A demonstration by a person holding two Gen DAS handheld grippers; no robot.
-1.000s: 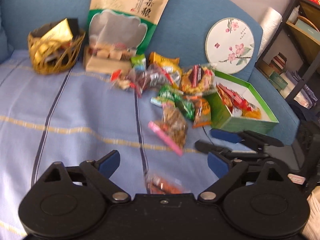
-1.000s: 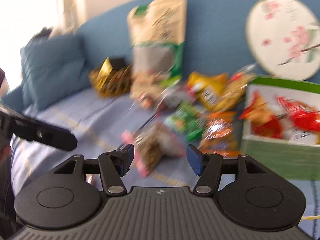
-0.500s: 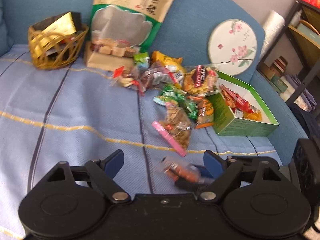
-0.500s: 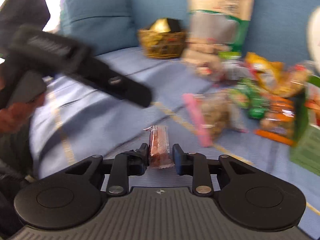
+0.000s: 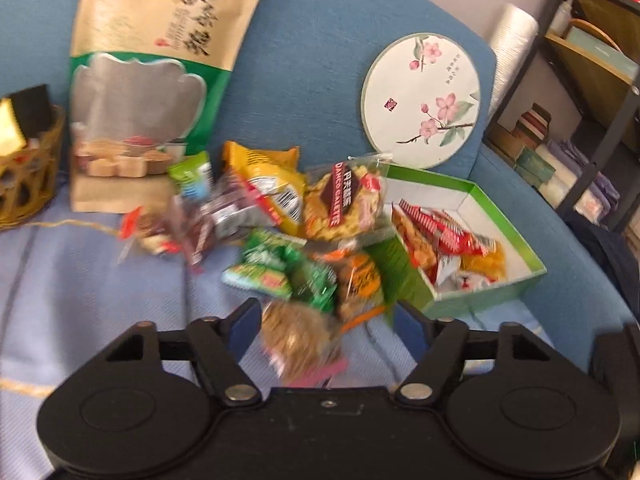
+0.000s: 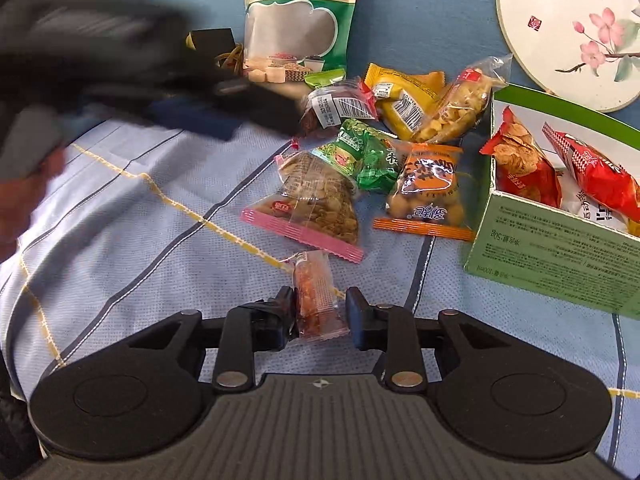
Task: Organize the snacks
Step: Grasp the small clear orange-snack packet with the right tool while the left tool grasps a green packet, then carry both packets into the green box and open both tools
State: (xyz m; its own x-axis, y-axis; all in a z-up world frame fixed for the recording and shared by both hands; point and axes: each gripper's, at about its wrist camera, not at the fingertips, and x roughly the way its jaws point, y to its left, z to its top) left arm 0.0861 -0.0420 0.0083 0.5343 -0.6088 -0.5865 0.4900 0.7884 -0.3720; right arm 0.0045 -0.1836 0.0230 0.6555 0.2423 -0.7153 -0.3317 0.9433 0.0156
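Observation:
My left gripper (image 5: 327,322) hovers low over the snack pile, jaws closing. A pink-edged nut packet (image 5: 300,340) lies blurred between its blue pads, which do not press on it. My right gripper (image 6: 321,312) is shut on a small clear snack packet (image 6: 316,300) just above the striped blue sofa cover (image 6: 140,240). The pink-edged nut packet (image 6: 316,200), green packets (image 6: 360,152) and an orange packet (image 6: 428,188) lie in a heap ahead of it. A green box (image 6: 552,256) on the right holds red packets (image 6: 520,160); this green box (image 5: 408,276) stands right of the left gripper.
A big beige and green pouch (image 5: 148,80) and a round flowered disc (image 5: 420,96) lean on the sofa back. A wicker basket (image 5: 24,176) sits far left. A dark shelf (image 5: 592,80) stands beyond the sofa's right end. A person's hand (image 6: 24,184) shows blurred at left.
The left gripper has moved forward to the pile, over the pink-edged packet, and its jaws have narrowed. The right gripper went from open to shut on the small packet and swung back toward the box.

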